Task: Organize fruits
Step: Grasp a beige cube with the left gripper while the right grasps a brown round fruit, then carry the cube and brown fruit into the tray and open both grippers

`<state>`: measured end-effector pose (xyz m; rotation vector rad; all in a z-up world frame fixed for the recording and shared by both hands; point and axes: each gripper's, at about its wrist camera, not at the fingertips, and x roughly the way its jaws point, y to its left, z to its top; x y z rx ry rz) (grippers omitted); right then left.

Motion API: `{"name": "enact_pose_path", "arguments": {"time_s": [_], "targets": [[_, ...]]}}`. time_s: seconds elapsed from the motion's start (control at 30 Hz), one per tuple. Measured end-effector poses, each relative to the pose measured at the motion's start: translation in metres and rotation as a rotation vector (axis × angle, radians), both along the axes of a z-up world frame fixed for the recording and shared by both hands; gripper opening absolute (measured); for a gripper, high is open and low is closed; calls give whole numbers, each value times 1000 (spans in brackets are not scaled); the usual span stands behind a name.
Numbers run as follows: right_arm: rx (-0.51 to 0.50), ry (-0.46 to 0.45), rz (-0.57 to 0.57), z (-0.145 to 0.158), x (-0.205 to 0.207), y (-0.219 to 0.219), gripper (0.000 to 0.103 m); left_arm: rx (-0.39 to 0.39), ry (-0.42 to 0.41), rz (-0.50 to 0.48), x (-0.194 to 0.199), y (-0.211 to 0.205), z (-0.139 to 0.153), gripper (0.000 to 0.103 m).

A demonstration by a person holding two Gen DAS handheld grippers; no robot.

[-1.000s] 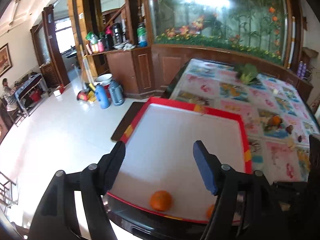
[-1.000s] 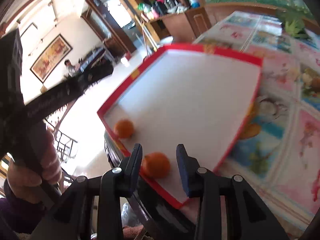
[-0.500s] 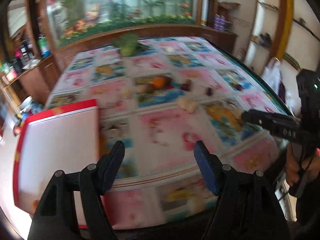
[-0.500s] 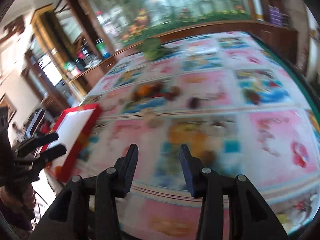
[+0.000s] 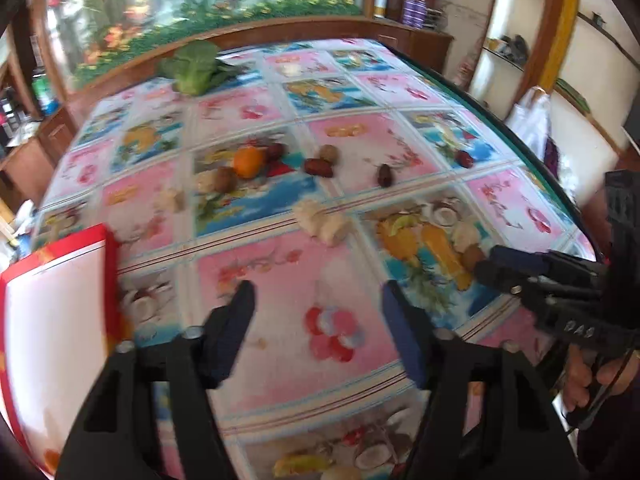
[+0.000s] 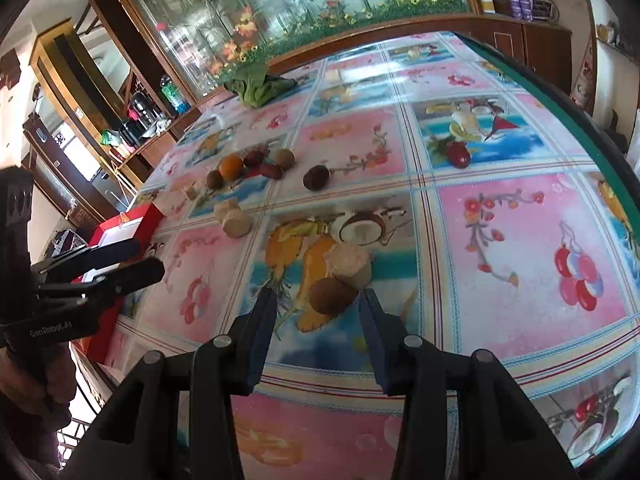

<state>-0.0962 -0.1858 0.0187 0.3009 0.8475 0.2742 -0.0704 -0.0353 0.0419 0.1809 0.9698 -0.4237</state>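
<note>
Loose fruits lie on the patterned tablecloth: an orange (image 5: 248, 162) (image 6: 231, 167), dark red dates (image 5: 318, 167), brown round fruits (image 6: 316, 177) and pale chunks (image 5: 324, 222) (image 6: 234, 216). My right gripper (image 6: 316, 304) is open, its fingers on either side of a brown round fruit (image 6: 331, 296) that rests against a pale beige chunk (image 6: 349, 263); it is not closed on it. My left gripper (image 5: 318, 300) is open and empty above the cloth. The red-rimmed white tray (image 5: 52, 300) (image 6: 120, 232) lies at the table's left end.
A leafy green vegetable (image 5: 196, 66) (image 6: 258, 84) lies at the table's far edge by the glass flower cabinet. A red date (image 6: 458, 153) lies apart at the right. The table's green edge (image 6: 592, 120) runs along the right. Shelves stand beyond it.
Both grippers swung away from the tray and its oranges to the right over the table. The right gripper let go of its orange and now straddles a brown fruit.
</note>
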Motion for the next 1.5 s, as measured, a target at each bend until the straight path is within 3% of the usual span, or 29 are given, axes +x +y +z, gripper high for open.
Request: {"name": "enact_pose_path", "arguments": {"time_s": [0.07,0.13,0.47,0.8,0.93,1.1,1.3,1.5], "targets": [[-4,13,-1,-2,3,1,42,2,29,-22,9,-7,-8,42],[-13,23,5,-3,5,3,40,1,47,-44,17,-14,-15,38],[-63,41,15,-6,18,13,19,-22,100,-59,51,-21,-32,38],[-55,12,29,-7,16,11,19,-21,103,-71,70,-33,-40,36],[-62,9,30,-7,16,12,19,-3,80,-83,68,-36,-41,27],[-66,6,35,-6,14,13,19,-24,75,-78,67,-31,-41,27],[0,4,53,-5,8,8,19,-54,43,-39,47,-13,-26,27],[45,-21,75,5,3,20,19,-106,-57,33,5,34,12,27]]}}
